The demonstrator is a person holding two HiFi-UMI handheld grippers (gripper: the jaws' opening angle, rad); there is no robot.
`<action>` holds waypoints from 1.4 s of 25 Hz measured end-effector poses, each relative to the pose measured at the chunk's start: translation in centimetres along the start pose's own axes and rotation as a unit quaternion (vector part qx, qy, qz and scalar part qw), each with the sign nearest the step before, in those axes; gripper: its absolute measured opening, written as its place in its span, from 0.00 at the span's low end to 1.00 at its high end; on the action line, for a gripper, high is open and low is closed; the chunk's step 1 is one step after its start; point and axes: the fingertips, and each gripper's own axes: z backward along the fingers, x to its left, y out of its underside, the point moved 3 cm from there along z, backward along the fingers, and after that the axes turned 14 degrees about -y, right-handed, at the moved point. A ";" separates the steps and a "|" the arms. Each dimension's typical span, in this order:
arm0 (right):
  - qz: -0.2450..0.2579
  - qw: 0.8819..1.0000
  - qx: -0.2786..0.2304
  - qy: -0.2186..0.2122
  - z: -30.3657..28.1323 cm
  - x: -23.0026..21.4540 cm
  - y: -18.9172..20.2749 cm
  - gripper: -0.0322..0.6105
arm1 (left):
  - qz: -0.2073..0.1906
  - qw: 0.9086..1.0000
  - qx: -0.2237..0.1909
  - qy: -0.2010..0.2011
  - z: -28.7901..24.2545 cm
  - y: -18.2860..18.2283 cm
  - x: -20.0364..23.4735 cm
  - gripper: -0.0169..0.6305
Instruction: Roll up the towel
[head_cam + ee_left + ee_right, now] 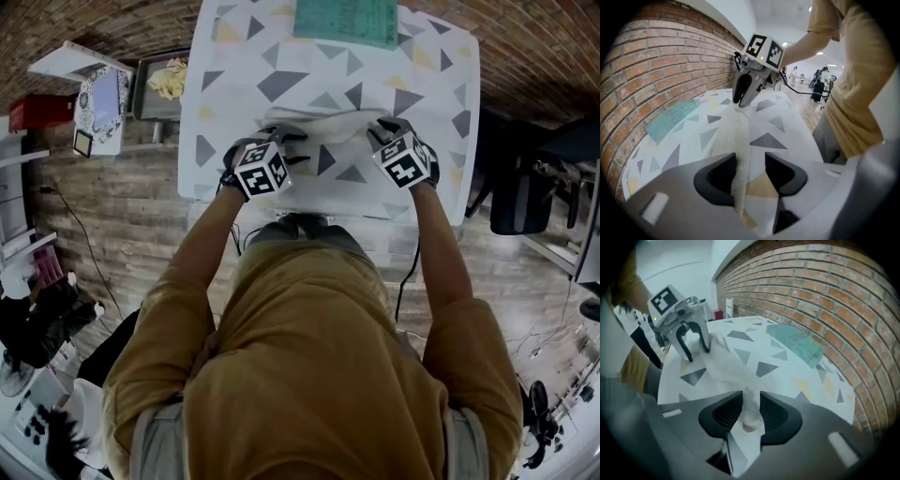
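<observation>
A white towel [333,131] lies across the near part of the triangle-patterned table [281,56], with a raised fold running between my two grippers. My left gripper [291,145] is at its left end. In the left gripper view the folded edge [733,136] rests against one pad, with a gap to the other, so the left gripper [750,161] is open. My right gripper [382,133] is at the right end. In the right gripper view a bunch of towel [750,413] fills the space between the pads of the right gripper [751,401], which is shut on it.
A folded teal cloth [347,21] lies at the far edge of the table by the brick wall. Left of the table stands a tray with a yellow cloth [164,82]. A dark chair [520,197] stands to the right. The person's body is close to the near table edge.
</observation>
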 end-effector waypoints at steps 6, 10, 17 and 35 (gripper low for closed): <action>0.122 0.989 0.082 -0.013 -1.3 -0.4 -0.1 0.30 | 0.051 0.997 -0.038 -0.036 1.7 -0.8 2.7 0.35; 0.147 0.982 0.106 -0.047 -1.6 -1.3 -0.5 0.38 | 0.072 0.996 -0.023 -0.045 2.2 0.0 5.9 0.37; 0.160 0.971 0.140 -0.105 -2.5 -1.3 -1.3 0.39 | 0.085 0.995 0.054 0.019 0.1 3.0 6.9 0.52; 0.014 0.992 0.074 -0.098 -1.5 -1.2 0.1 0.13 | 0.195 0.979 0.054 -0.022 0.2 3.5 9.0 0.36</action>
